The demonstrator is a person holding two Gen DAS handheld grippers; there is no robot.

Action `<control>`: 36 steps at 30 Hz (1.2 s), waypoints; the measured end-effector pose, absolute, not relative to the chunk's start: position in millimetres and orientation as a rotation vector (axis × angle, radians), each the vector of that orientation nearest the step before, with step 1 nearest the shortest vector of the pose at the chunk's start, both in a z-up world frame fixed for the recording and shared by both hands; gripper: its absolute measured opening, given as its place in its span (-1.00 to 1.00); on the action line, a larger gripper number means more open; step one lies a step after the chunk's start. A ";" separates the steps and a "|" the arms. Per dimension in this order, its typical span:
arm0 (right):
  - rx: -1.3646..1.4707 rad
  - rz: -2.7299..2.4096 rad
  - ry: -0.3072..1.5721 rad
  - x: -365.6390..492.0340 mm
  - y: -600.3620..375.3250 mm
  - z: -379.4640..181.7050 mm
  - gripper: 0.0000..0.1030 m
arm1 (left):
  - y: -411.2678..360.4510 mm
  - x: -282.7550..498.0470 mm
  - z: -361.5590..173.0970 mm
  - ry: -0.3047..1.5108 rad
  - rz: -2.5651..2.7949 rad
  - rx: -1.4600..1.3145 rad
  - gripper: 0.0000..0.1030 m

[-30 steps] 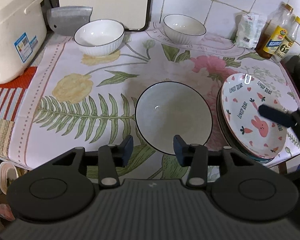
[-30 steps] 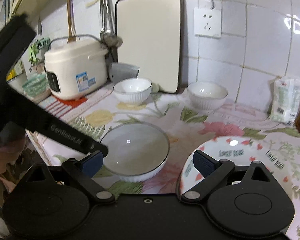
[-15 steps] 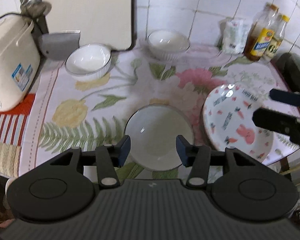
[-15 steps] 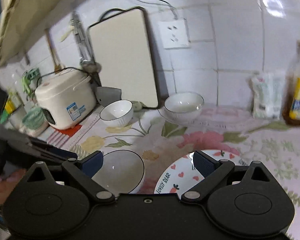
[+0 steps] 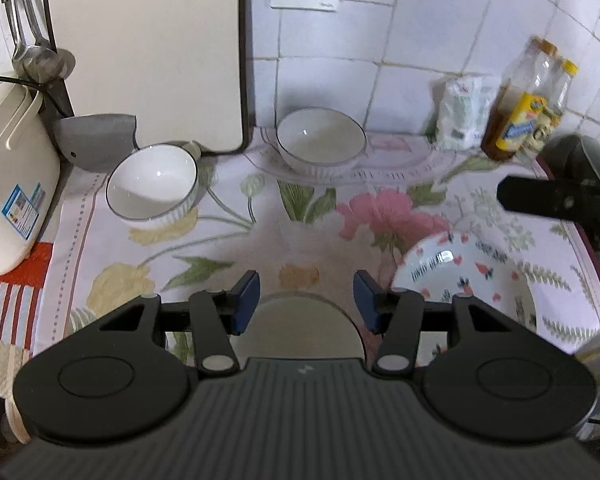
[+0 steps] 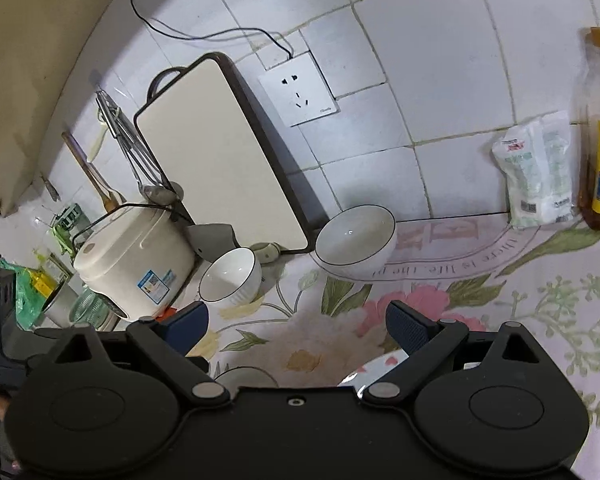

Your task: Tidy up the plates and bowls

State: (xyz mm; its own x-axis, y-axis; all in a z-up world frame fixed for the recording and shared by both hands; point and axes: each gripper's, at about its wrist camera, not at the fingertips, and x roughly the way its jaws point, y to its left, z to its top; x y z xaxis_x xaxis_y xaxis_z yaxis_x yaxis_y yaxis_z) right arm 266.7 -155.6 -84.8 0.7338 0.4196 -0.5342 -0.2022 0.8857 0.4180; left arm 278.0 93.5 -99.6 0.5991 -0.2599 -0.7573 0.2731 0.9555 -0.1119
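A floral cloth (image 5: pixel 260 236) covers the worktop. On it sit two white bowls (image 5: pixel 153 186) (image 5: pixel 321 144) near the wall, a grey bowl (image 5: pixel 304 330) in front, a rabbit plate (image 5: pixel 466 292), a packet (image 5: pixel 462 118) and bottles (image 5: pixel 520 112).

"There is life" on tablecloth (image 6: pixel 452 256)

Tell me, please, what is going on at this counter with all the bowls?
A person holds a gripper in each hand over a flowered cloth, sorting dishes. Neither holds anything: the left gripper has empty jaws that are opening above a large grey bowl, and the right gripper is open and empty. A bear-print plate lies to the right. Two white bowls wait near the cutting board at the wall.
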 end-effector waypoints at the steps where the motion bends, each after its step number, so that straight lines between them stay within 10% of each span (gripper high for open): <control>1: 0.338 0.357 0.669 272.6 -155.7 -85.9 0.86 | 94.4 282.5 -100.5 0.865 -0.309 0.005 0.00; 19: 0.457 0.251 0.813 437.7 -170.6 -163.2 0.45 | 64.1 395.6 -146.8 0.747 -0.294 -0.067 0.00; 36: 0.320 0.106 0.850 495.2 -159.3 -202.9 -0.45 | 42.8 468.4 -192.1 0.846 -0.212 -0.080 -0.27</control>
State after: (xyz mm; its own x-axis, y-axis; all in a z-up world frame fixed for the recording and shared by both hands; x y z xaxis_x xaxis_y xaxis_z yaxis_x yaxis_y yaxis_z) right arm 495.2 -159.3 -202.9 0.6577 0.2186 -0.7209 0.0347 0.9472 0.3189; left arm 468.4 42.8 -192.1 0.6432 -0.2179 -0.7340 0.1541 0.9759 -0.1547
